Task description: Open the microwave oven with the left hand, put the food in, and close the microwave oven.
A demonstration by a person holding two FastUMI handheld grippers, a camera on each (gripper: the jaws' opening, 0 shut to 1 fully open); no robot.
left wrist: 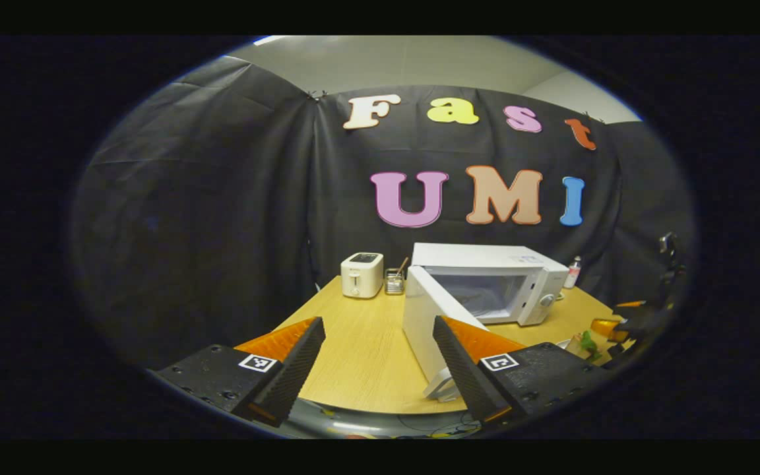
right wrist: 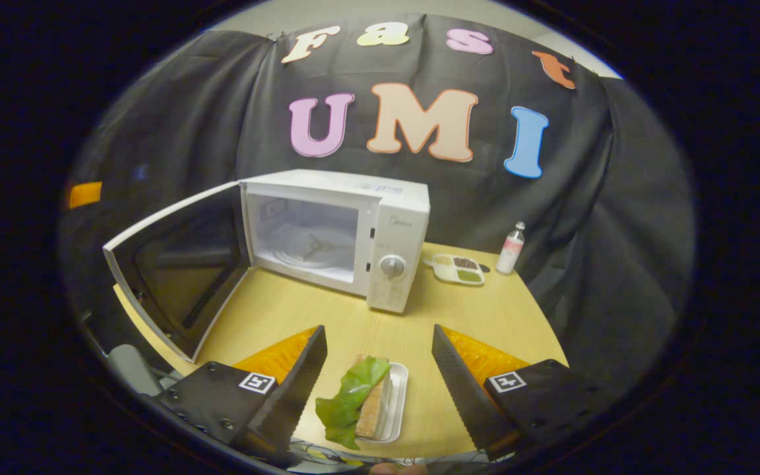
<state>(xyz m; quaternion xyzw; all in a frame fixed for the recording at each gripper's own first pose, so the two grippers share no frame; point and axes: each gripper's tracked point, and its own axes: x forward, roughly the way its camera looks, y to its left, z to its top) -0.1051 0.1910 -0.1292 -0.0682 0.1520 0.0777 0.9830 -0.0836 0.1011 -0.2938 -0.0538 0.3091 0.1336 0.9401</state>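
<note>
Right gripper view: microwave [right wrist: 360,237] door [right wrist: 175,264] wide open, both tongs [right wrist: 377,369] released, sandwich [right wrist: 363,399] between right fingers.

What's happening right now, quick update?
Both claws open, holding nothing. Microwave door swung wide, cavity empty. Food on its tray on the table, between the right claw fingers. Path to the oven looks clear.

Both views face the open microwave [left wrist: 485,284] from near the table's [right wrist: 485,316] front edge.
</note>
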